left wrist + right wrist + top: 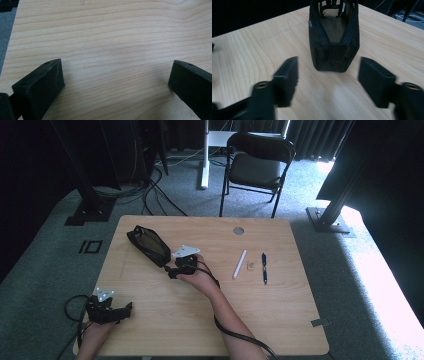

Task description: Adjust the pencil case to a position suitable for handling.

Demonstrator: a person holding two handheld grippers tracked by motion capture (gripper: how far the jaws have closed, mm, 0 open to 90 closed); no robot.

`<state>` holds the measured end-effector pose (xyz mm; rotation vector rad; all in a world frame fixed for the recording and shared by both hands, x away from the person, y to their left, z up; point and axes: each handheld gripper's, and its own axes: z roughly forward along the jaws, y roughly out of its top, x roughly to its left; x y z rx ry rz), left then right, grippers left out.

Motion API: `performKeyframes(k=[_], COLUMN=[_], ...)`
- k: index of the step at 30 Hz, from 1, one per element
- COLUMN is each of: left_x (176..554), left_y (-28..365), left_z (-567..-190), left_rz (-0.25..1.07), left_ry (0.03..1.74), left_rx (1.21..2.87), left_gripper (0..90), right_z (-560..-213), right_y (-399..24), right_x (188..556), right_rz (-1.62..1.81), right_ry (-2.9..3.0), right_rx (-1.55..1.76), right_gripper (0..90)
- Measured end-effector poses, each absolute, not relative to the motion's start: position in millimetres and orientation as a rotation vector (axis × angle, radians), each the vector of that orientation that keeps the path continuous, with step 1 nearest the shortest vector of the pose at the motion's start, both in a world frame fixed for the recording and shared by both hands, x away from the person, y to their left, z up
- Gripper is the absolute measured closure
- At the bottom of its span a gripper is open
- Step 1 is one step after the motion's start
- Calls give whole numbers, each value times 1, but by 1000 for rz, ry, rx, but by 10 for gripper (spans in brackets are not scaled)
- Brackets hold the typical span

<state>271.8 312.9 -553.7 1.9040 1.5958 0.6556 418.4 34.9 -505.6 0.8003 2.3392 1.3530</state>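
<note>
Black mesh pouch (149, 245) lies at the worktop's (210, 320) left-rear, right claw (172, 271) at its near end, left claw (125, 311) apart; left gripper view: jaws wide, empty; right gripper view: jaws spread, pouch just beyond

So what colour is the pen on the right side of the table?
Dark blue pen, best seen in the high view.

Bright light enters from upper right — floor (385, 270) overexposed, surroundings dark; right gripper (328, 80) motion-blurred.
</note>
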Motion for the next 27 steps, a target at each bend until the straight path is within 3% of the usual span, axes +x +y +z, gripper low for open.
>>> performKeyframes(k=[7, 19, 23, 27], left_x=[272, 272, 272, 272], left_y=[313, 313, 313, 313], left_z=[-554, -554, -554, -554], left_rz=[656, 656, 656, 656], left_ry=[1596, 1596, 1595, 1596], left_rx=[1903, 1903, 1903, 1903], left_gripper=[4, 4, 4, 4], right_z=[-512, -511, -511, -509], right_y=[44, 55, 58, 59], right_x=[429, 442, 444, 441], right_rz=[1341, 1339, 1319, 1302], right_ry=[2302, 2318, 2327, 2353], right_rx=[856, 898, 898, 878], right_gripper=[381, 562, 726, 729])
